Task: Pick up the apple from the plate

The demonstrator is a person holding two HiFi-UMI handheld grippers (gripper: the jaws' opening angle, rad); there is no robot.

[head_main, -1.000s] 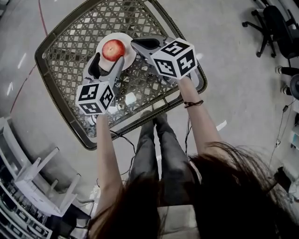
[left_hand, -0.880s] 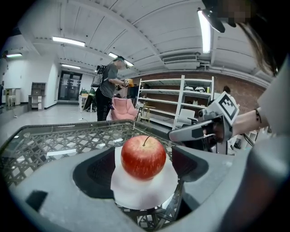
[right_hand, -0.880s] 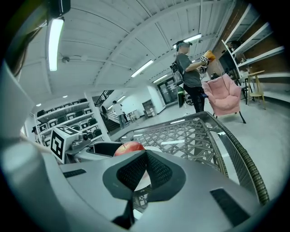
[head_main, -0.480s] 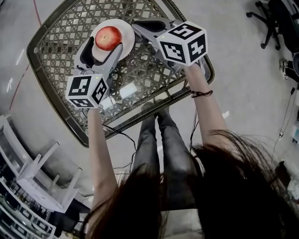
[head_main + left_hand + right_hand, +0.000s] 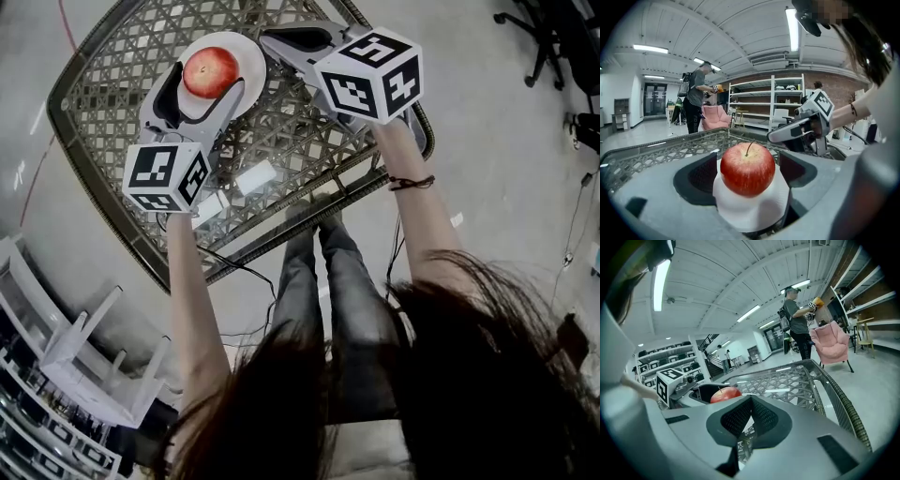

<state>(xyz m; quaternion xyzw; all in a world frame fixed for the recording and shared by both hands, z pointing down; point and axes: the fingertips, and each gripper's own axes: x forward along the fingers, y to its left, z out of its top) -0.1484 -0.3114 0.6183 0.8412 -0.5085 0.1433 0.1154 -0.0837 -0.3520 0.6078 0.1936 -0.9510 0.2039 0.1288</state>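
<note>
Left gripper (image 5: 749, 161): jaws wide apart, having just been opening. The apple (image 5: 210, 71) stands between them, with a narrow gap showing on each side in the left gripper view, so the pads are not pressing on it. The apple sits upright, stem up, on the white plate (image 5: 246, 54), which rests on the lattice table (image 5: 112, 103) near its far left part.

Right gripper (image 5: 750, 398): jaws closed, pads meeting, nothing between them. It is held above the table just to the right of the plate.

Limits of visibility:
- In the left gripper view, the apple covers the plate's middle, and the jaws cover its left and right edges.
- In the right gripper view, only the apple's top shows above the closed jaws. The plate is not visible there.
- In the head view, each hand is hidden behind its marker cube; only the forearms show. The table's far edge is cut off at the top of that view, and the person's hair covers much of the lower part.
- A pale flat rectangle (image 5: 255, 176) lies at the table top near the left cube (image 5: 166, 175). It cannot be identified, nor can it be told whether it lies on or under the surface.
</note>
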